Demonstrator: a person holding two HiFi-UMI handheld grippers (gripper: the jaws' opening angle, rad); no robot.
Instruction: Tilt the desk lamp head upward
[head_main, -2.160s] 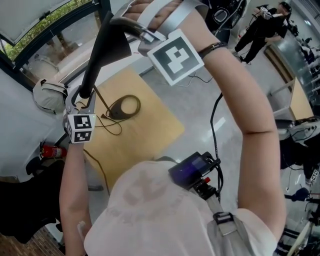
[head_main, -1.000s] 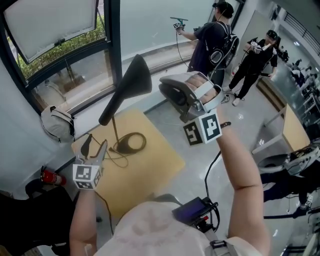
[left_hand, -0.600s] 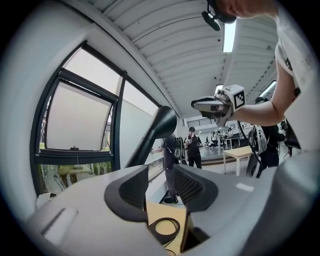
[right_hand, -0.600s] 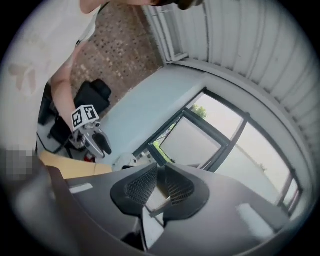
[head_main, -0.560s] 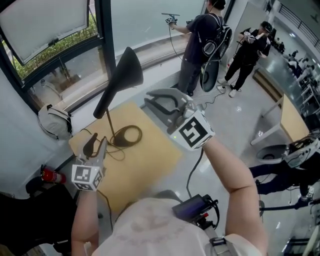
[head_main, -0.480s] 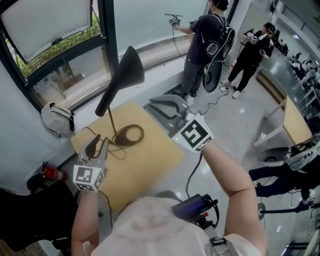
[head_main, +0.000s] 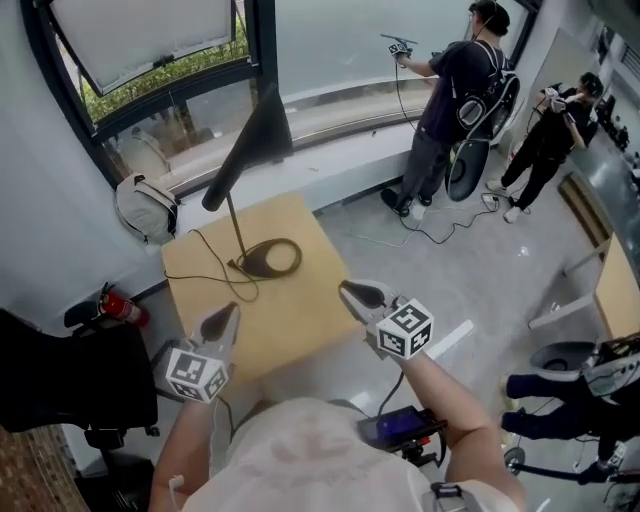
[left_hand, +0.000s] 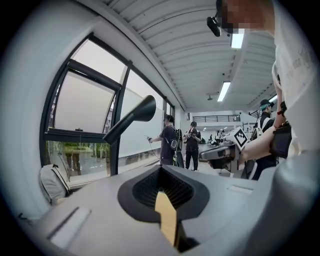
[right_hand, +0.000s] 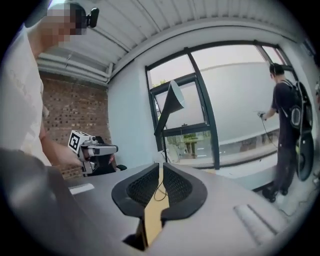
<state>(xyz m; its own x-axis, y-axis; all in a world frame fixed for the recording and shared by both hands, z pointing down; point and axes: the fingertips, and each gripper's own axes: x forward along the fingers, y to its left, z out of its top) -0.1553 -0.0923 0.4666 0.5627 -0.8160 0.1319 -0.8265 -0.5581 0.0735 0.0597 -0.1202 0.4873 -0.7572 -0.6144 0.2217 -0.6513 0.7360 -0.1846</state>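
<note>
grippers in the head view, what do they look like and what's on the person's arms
The grey plastic left tool and right tool each taper to two jaws lined with black ribbed pads and carry a white cube with black square markers. The right tool's jaws are closing with nothing between them. The person wears a pale short-sleeved T-shirt; forearms are bare.

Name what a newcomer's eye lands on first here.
The black desk lamp, its cone head angled up, stands on the wooden table by the window. Nearer, both hang free of it: the left hand-held gripper shut, the right hand-held gripper closing on nothing.
</note>
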